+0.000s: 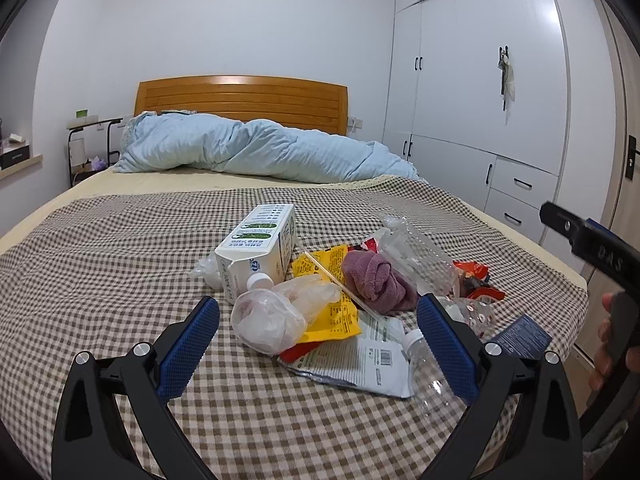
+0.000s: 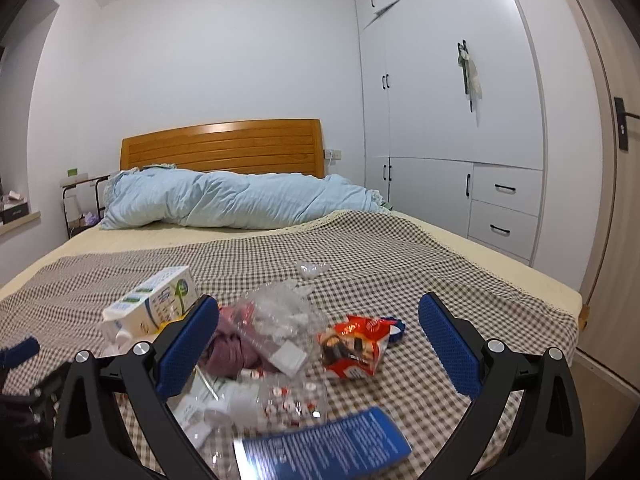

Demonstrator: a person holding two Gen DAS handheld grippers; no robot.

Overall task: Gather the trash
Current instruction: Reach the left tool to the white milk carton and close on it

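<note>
A heap of trash lies on the checked bedspread (image 1: 100,264). It holds a white milk carton (image 1: 256,248), a crumpled clear plastic bag (image 1: 276,316), a yellow wrapper (image 1: 336,304), a mauve cloth (image 1: 376,280), a clear bottle (image 1: 428,372), a white flat pouch (image 1: 360,360) and a blue packet (image 1: 520,338). My left gripper (image 1: 318,340) hangs open over the near side of the heap, empty. My right gripper (image 2: 318,344) is open too, above a red snack bag (image 2: 354,346) and the blue packet (image 2: 324,446). The carton (image 2: 150,308) lies to its left.
A light blue duvet (image 1: 256,148) is bunched at the wooden headboard (image 1: 240,100). White wardrobes with drawers (image 2: 504,200) line the right wall. A bedside rack (image 1: 90,140) stands at the far left. A small clear wrapper (image 2: 312,269) lies apart on the bedspread.
</note>
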